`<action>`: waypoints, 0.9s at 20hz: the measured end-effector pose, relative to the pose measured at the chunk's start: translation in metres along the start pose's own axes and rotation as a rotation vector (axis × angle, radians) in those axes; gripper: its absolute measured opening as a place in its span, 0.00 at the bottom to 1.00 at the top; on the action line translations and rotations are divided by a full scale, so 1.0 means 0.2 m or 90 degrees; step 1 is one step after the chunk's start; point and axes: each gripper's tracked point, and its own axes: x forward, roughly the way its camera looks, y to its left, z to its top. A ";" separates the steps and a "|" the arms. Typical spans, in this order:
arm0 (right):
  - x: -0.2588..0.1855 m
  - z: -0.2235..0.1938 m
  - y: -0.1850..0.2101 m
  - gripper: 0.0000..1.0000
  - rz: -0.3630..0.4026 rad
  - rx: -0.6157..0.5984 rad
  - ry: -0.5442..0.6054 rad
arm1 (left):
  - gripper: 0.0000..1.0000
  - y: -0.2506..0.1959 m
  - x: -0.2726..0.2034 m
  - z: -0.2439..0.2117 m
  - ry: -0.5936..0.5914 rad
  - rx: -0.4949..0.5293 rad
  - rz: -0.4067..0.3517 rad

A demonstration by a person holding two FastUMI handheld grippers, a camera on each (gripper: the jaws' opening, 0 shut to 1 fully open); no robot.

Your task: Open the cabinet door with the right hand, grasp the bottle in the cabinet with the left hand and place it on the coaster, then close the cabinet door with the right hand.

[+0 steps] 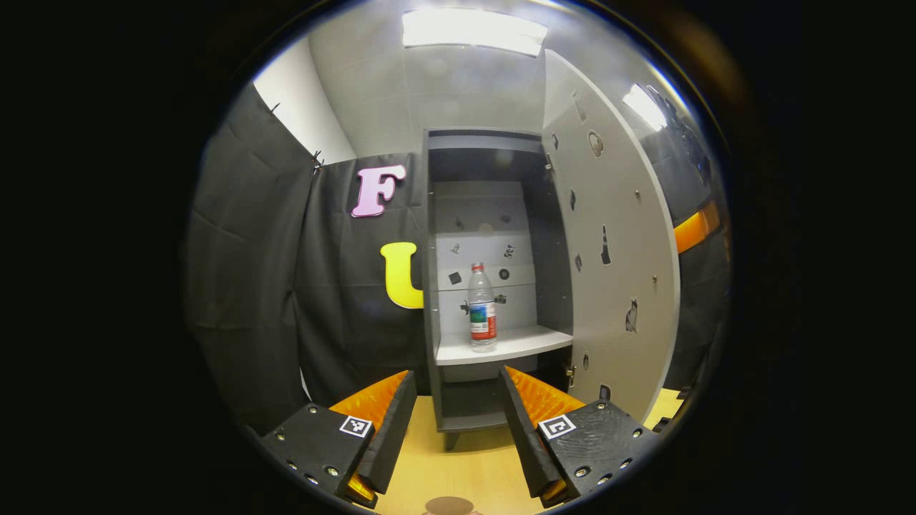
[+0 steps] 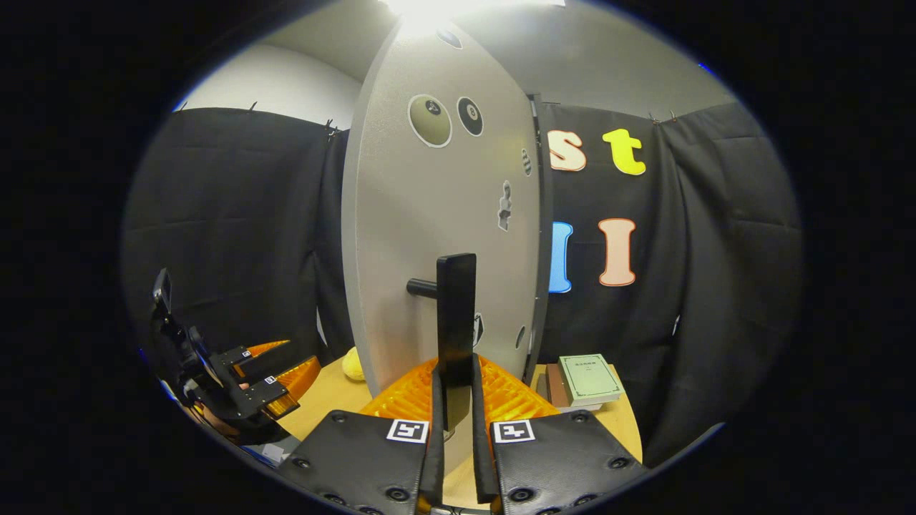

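Currently catalogued, item by item.

Cabinet (image 1: pixel 494 279): stood upright on the desk (image 1: pixel 458 465), its door (image 1: pixel 608 250) swung wide to the right of the opening as seen in the left gripper view. The opening step was judged done.

Bottle (image 1: pixel 482 307): stood upright on the shelf (image 1: pixel 501 346) inside the cabinet, long axis vertical, cap uppermost, apart from both side walls. It lay straight ahead of the left gripper (image 1: pixel 458 415) and higher than the jaws, well apart from them, almost on the line between the two fingers.

Left gripper: jaws were held wide apart with nothing between them. It was also seen low at the left of the right gripper view (image 2: pixel 268 383).

Right gripper (image 2: pixel 453 422): jaws were closed on the lower end of the door handle (image 2: pixel 456 322), a dark upright bar carried on a short peg off the door face; both fingers pressed its sides.

Coaster (image 1: pixel 449 506): a round edge was noted at the bottom of the left gripper view, on the desk nearer than the jaws; identity was judged likely, not certain.

Books (image 2: pixel 588 379): were stacked on the desk right of the door.

Next move, judged: a straight advance and slight rise of the left gripper, the upright bottle being taken from the side. The left was the nearer, the right being occupied.
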 end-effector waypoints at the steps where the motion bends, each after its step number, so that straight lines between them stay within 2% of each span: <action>1: -0.01 0.00 -0.03 0.19 -0.005 -0.001 -0.003 | 0.66 -0.04 0.00 0.02 -0.001 -0.001 -0.001; 6: 0.00 0.01 -0.16 0.18 -0.035 -0.002 -0.037 | 0.66 -0.23 -0.02 0.05 -0.006 0.014 0.005; 7: -0.01 0.01 -0.19 0.14 -0.046 -0.001 -0.040 | 0.66 -0.27 -0.02 0.06 -0.006 0.017 0.008; 8: -0.01 0.01 -0.22 0.14 -0.047 0.003 -0.043 | 0.67 -0.30 -0.02 0.07 -0.008 0.018 0.011; 9: -0.01 0.01 -0.20 0.07 -0.028 0.018 -0.046 | 0.67 -0.33 -0.01 0.08 -0.009 0.018 0.014; 11: -0.04 0.00 -0.11 0.21 0.045 0.051 -0.049 | 0.67 -0.39 -0.01 0.10 -0.010 0.014 0.018; 12: -0.07 0.00 -0.07 0.16 0.072 0.058 -0.051 | 0.67 -0.42 0.01 0.11 -0.009 0.010 0.020; 13: -0.08 0.00 -0.10 0.15 0.080 0.056 -0.055 | 0.67 -0.44 0.03 0.13 -0.010 0.007 0.023; 16: -0.14 0.00 -0.25 0.20 0.023 0.021 -0.070 | 0.66 -0.46 0.08 0.19 -0.016 0.006 0.025; 18: -0.15 -0.03 -0.33 0.20 0.002 0.032 -0.070 | 0.66 -0.47 0.12 0.25 -0.022 0.004 0.021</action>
